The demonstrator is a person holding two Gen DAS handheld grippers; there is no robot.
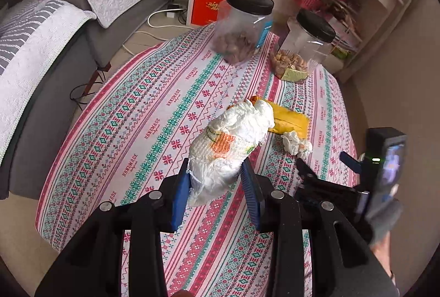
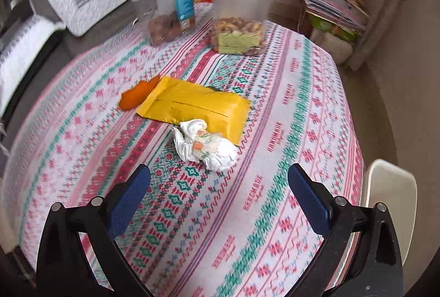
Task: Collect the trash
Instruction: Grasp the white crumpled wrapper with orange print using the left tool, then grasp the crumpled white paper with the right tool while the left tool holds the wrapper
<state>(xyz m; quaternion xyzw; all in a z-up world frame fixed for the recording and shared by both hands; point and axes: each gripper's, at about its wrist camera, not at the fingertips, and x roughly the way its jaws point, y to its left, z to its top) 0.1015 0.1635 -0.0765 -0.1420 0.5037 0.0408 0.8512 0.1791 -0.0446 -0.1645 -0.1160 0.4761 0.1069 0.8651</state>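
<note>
Left gripper pinched only the near end of a wadded diaper above the tablecloth, so it might slip; right gripper, jaws wide and empty, neared a crumpled tissue beside the yellow packet.

Both grippers are black plastic. The left gripper and right gripper carry ribbed blue pads and silver screws; a grey glove shows at three o'clock.
</note>
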